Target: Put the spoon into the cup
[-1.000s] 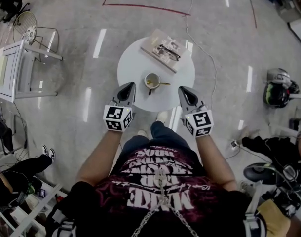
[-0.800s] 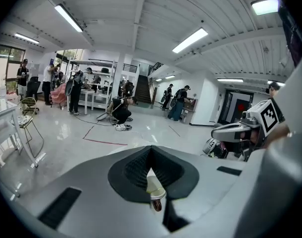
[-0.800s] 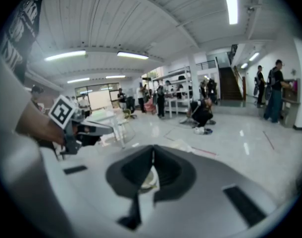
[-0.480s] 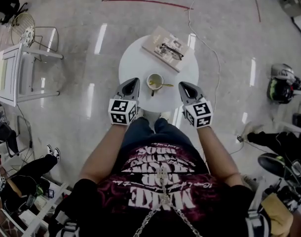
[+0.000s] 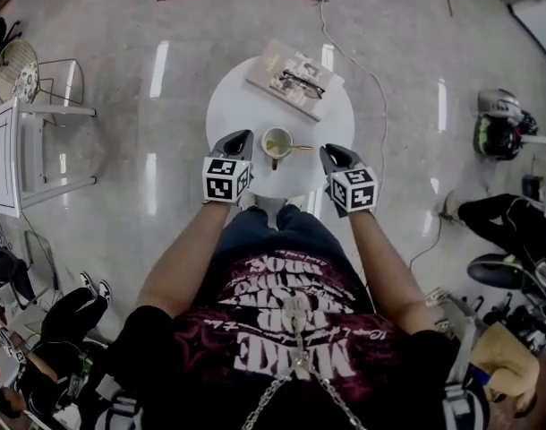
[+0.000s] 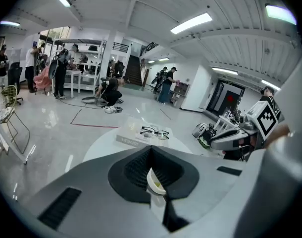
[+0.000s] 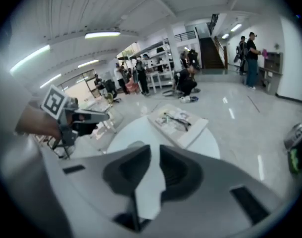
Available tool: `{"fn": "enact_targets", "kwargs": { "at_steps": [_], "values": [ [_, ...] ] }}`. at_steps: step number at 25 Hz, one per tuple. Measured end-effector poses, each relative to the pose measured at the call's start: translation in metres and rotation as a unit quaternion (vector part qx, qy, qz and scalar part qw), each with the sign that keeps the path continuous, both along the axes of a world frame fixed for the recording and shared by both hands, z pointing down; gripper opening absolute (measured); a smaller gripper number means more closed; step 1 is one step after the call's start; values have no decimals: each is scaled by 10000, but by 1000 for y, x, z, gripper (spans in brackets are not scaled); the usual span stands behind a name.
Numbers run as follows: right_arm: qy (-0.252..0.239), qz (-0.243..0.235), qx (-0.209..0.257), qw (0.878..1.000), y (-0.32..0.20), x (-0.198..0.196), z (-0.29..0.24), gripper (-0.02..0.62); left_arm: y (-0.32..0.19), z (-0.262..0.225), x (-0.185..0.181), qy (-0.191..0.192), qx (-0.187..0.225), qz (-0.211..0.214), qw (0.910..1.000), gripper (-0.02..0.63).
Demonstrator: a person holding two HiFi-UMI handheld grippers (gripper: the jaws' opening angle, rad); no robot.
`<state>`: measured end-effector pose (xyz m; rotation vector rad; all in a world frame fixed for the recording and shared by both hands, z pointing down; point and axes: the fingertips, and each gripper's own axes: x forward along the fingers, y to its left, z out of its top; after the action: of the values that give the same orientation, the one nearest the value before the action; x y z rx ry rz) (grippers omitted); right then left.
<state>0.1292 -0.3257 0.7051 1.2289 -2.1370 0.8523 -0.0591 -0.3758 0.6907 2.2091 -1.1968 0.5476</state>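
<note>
A white cup [image 5: 276, 141] stands on the round white table [image 5: 246, 106], near its front edge. The spoon [image 5: 300, 148] rests in the cup with its handle sticking out to the right. My left gripper [image 5: 236, 138] hovers just left of the cup with its tips together and nothing held. Through the gap behind those tips [image 6: 151, 148] the cup [image 6: 155, 182] shows. My right gripper [image 5: 330, 154] hangs right of the cup, past the spoon handle. Its jaws [image 7: 155, 150] have just been opening and stand a narrow slit apart, with nothing between them.
A book with a pair of glasses [image 5: 294, 79] lies at the table's far side. A white chair [image 5: 22, 141] stands to the left, a helmet [image 5: 499, 134] lies on the floor to the right, and a cable [image 5: 371, 79] runs past the table. People sit around the edges.
Both grippers have sunk toward the table's near edge and now flank the cup more closely. The cup and spoon have not moved.
</note>
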Motion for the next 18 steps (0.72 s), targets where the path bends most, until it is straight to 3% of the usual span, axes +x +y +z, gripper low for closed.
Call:
{"fn": "enact_targets", "kwargs": {
  "at_steps": [2, 10, 18],
  "values": [
    [12, -37, -129, 9999, 2, -4, 10, 119, 0, 6, 4, 27, -86, 50, 9999, 25],
    [50, -15, -660, 9978, 7, -15, 52, 123, 4, 26, 12, -64, -306, 259, 9992, 25],
    [-141, 5, -954, 9953, 0, -24, 75, 123, 5, 34, 11, -36, -496, 158, 9986, 26]
  ]
}}
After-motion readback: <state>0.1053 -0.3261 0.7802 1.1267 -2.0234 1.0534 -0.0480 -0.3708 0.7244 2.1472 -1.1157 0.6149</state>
